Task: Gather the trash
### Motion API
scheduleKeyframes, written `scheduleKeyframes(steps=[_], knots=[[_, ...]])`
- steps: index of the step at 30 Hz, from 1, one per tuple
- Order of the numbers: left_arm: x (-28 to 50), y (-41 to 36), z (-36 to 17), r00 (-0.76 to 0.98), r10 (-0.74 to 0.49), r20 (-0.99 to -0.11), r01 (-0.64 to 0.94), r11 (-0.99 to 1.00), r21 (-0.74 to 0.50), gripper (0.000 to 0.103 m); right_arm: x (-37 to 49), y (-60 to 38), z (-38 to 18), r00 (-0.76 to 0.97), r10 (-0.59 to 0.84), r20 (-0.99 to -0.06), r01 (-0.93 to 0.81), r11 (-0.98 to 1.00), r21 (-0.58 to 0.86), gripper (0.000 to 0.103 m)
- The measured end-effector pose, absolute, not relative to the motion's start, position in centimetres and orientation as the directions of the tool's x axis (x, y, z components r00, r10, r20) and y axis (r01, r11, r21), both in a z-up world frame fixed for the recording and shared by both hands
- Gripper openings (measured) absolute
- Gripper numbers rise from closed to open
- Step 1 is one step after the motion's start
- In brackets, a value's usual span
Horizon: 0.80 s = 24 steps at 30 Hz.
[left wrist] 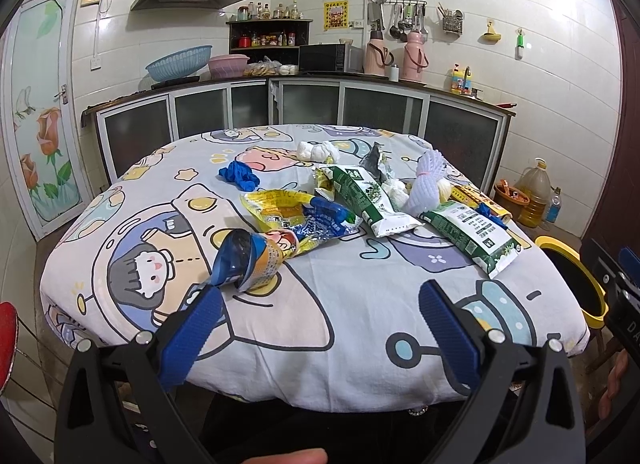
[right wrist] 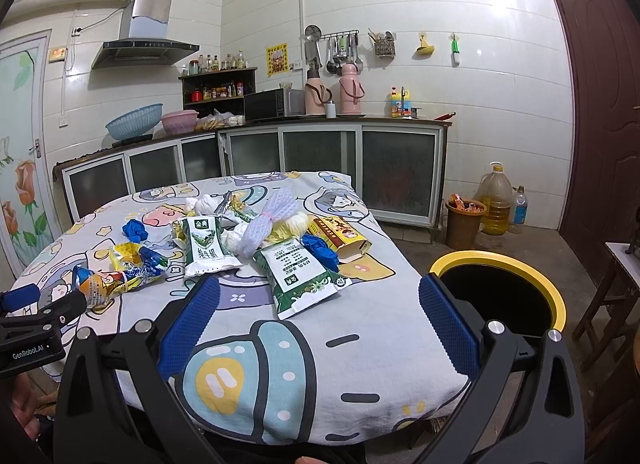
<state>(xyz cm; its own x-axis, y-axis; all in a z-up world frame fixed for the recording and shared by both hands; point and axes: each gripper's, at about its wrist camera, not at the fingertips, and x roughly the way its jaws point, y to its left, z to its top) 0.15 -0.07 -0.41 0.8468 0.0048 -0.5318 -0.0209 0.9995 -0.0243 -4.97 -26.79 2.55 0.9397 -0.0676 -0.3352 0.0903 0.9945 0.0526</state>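
Left gripper [left wrist: 320, 312], jaws spread wide and empty, poised over near edge of cartoon-print tablecloth [left wrist: 340, 344]; crumpled yellow-and-blue wrapper [left wrist: 248, 260] just ahead of its left finger, long axis slanting away to the right. Right gripper [right wrist: 320, 308], likewise wide and empty; green milk pouch [right wrist: 298, 276] directly ahead, long axis running away, slightly leftward. Yellow-rimmed bin [right wrist: 500, 292] beyond right finger
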Motion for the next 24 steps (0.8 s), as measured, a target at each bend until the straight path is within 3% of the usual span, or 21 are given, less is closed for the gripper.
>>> scheduleKeyframes(steps=[24], knots=[[0.21,0.24,0.00,0.843,-0.005,-0.538,-0.019,0.999,-0.039,0.095,-5.15,-26.89,2.24,0.941,-0.070,-0.332,0.092,0.994,0.052,0.096]])
